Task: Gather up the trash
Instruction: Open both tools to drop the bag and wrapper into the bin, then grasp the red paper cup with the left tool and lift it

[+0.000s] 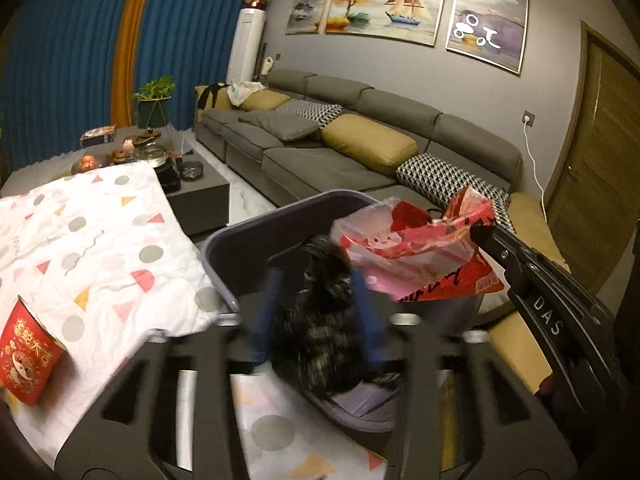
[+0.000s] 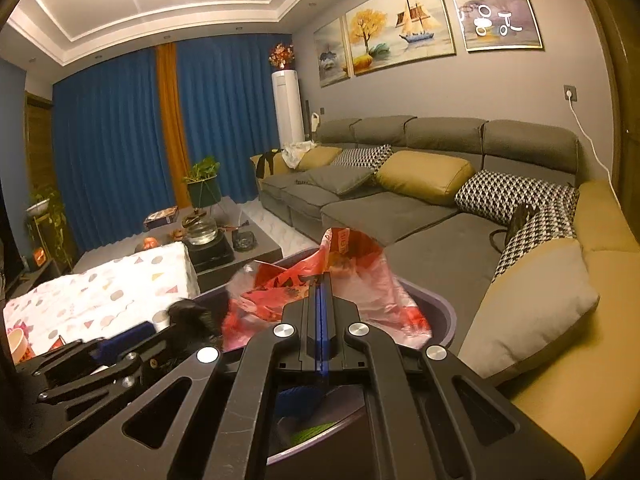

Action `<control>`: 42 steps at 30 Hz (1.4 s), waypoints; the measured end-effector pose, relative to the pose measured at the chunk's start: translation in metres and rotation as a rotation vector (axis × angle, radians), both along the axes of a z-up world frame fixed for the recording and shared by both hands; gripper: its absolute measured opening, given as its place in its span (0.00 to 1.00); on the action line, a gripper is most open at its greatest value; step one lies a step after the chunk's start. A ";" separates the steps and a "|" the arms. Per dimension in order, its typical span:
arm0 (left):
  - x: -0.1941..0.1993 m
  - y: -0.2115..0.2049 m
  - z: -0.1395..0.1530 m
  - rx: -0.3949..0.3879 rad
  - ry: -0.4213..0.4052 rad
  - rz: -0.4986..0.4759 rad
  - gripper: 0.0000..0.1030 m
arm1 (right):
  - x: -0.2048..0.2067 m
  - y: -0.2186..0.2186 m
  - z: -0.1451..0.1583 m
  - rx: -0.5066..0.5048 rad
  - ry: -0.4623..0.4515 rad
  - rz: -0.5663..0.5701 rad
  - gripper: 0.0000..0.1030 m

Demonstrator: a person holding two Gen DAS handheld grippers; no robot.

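Trash bin [image 1: 224,256]: right tongs [image 2: 322,280] clamp red wrapper [image 1: 420,240]; left tongs [image 1: 316,280] apart around dark wad [image 1: 320,320].

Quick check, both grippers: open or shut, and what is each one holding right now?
Left gripper: open, dark crumpled wad loose between its fingers, over the purple bin.
Right gripper: shut on the red plastic bag.
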State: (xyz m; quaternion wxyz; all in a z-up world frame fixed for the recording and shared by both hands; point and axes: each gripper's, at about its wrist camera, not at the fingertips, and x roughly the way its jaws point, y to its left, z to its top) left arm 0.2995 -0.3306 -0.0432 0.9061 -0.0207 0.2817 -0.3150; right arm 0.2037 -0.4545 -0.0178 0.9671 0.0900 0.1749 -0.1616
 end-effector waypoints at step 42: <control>-0.149 0.230 0.017 0.093 -0.087 0.580 0.94 | -0.075 0.105 0.014 -0.009 -0.084 0.155 0.85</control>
